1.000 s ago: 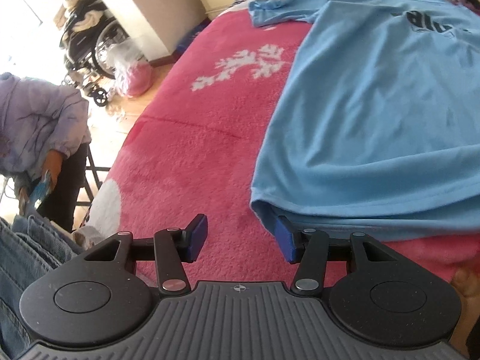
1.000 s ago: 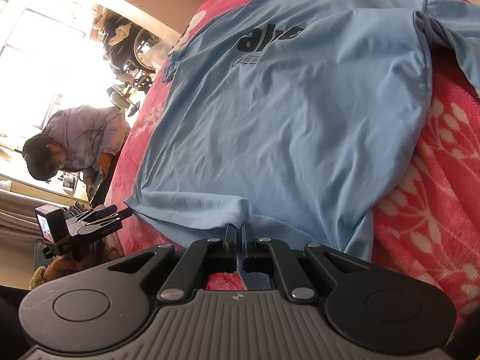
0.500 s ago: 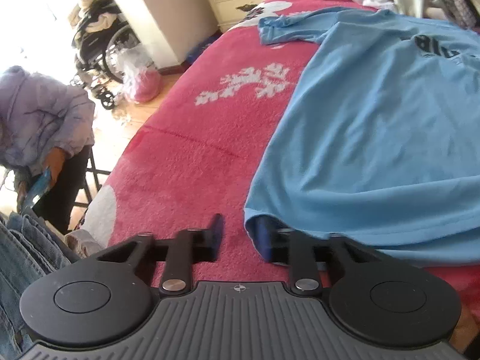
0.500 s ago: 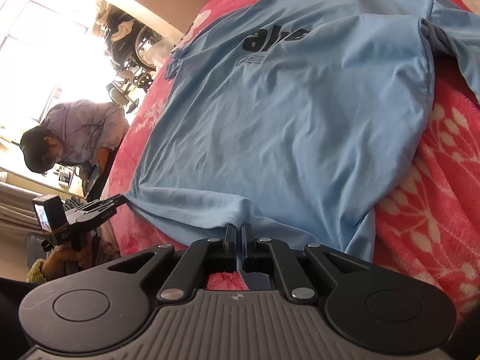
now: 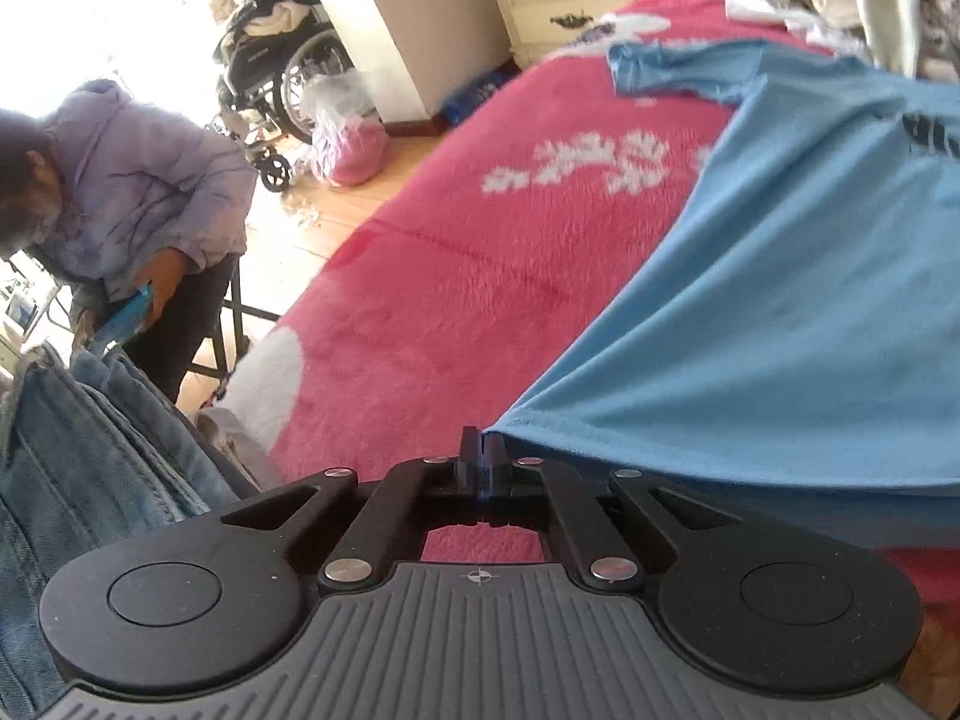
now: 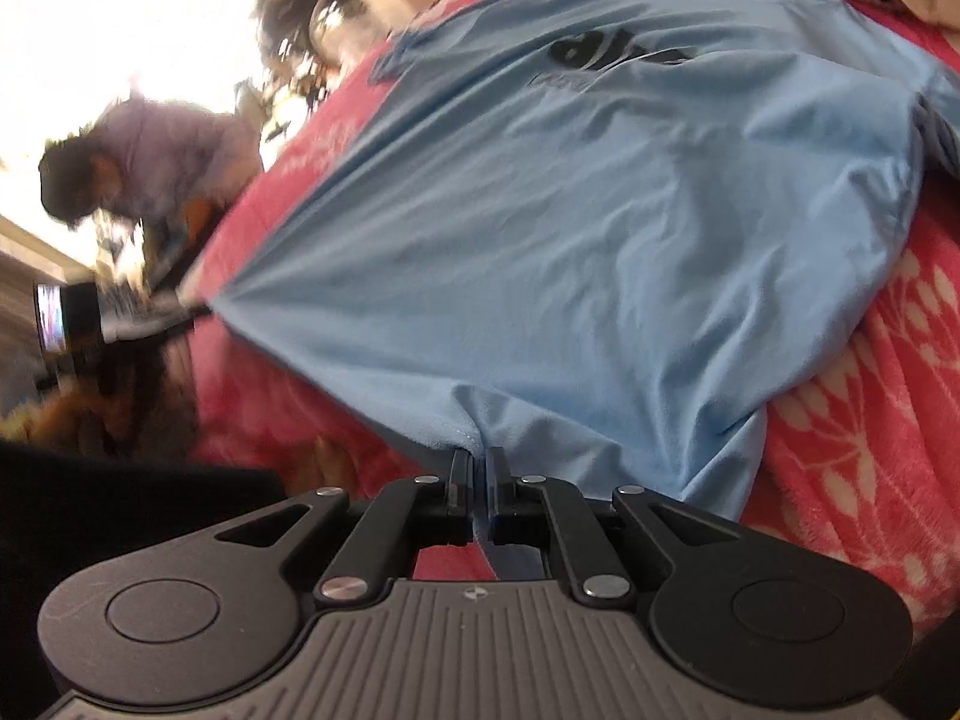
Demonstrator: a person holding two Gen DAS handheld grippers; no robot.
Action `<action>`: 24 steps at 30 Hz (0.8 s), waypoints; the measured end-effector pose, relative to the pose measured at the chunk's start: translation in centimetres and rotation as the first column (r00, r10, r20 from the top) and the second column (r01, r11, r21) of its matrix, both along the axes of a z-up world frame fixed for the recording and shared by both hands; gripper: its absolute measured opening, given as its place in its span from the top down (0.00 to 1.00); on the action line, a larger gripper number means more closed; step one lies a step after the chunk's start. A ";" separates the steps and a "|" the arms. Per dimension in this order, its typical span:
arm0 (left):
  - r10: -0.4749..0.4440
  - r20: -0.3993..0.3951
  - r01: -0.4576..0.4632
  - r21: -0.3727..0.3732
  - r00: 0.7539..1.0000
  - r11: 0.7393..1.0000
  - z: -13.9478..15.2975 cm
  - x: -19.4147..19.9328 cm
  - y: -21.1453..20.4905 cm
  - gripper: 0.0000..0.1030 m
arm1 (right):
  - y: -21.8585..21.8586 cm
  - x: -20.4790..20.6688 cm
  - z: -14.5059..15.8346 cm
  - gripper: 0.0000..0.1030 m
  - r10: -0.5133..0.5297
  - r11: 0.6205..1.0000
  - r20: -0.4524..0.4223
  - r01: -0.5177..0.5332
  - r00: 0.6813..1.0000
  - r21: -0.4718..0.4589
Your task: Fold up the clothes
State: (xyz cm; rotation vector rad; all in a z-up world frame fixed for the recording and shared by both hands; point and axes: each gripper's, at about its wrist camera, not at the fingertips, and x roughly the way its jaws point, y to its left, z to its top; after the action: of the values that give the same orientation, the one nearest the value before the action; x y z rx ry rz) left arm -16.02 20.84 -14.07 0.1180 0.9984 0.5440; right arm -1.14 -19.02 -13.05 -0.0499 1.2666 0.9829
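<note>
A blue T-shirt [image 5: 780, 300] is spread on a red blanket [image 5: 450, 300]. Its hem corner is pinched by the left gripper [image 5: 482, 450], whose fingers have just closed. The hem is pinched by the right gripper [image 6: 478, 459] too.

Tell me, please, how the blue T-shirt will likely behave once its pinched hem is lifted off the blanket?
The blue T-shirt is probably floppy: it already creases toward the right gripper and the left gripper, both shut on its hem. It likely sags between them. The fuzzy red blanket may drag on it.
</note>
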 end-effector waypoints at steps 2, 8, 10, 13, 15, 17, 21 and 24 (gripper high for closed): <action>-0.012 -0.037 0.013 0.031 0.999 0.999 -0.7 0.2 -0.3 1.00 | 0.5 -0.9 -0.1 0.93 0.057 0.997 0.042 -0.054 0.998 -0.052; -0.061 -0.120 0.074 0.106 0.991 0.992 -1.4 0.0 -1.1 0.96 | 0.4 -2.5 -0.3 0.70 0.133 0.980 0.058 -0.122 0.990 -0.158; -0.070 -0.132 0.083 0.100 0.989 0.991 -0.9 -0.2 -1.2 0.92 | -0.4 -2.7 0.4 0.65 0.117 0.982 0.069 -0.105 0.991 -0.158; -0.077 -0.128 0.087 0.080 0.989 0.993 0.2 -0.6 -1.4 0.83 | -2.0 -2.2 1.6 0.58 0.041 0.992 0.051 -0.035 0.998 -0.124; -0.079 -0.116 0.087 0.068 0.990 0.994 1.1 -0.9 -1.5 0.74 | -3.3 -1.7 2.3 0.56 -0.032 0.994 0.021 0.034 0.999 -0.101; -0.080 -0.099 0.086 0.056 0.992 0.995 2.0 -1.2 -1.7 0.71 | -4.3 -0.9 2.3 0.52 -0.120 0.988 -0.014 0.119 0.993 -0.095; -0.085 -0.008 0.085 -0.024 0.996 0.996 4.1 -1.6 -2.0 0.67 | -5.7 0.6 1.3 0.51 -0.265 0.959 -0.075 0.254 0.961 -0.127; -0.126 0.068 0.131 -0.085 0.990 0.988 5.0 -1.2 -2.9 0.64 | -5.1 1.0 -0.2 0.51 -0.277 0.947 -0.088 0.257 0.957 -0.193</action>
State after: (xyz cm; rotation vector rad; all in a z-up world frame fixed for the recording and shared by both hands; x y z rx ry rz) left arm -17.20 17.93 -9.05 0.0848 0.9450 0.3823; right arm -0.10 -24.12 -13.24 0.0386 1.4237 0.6427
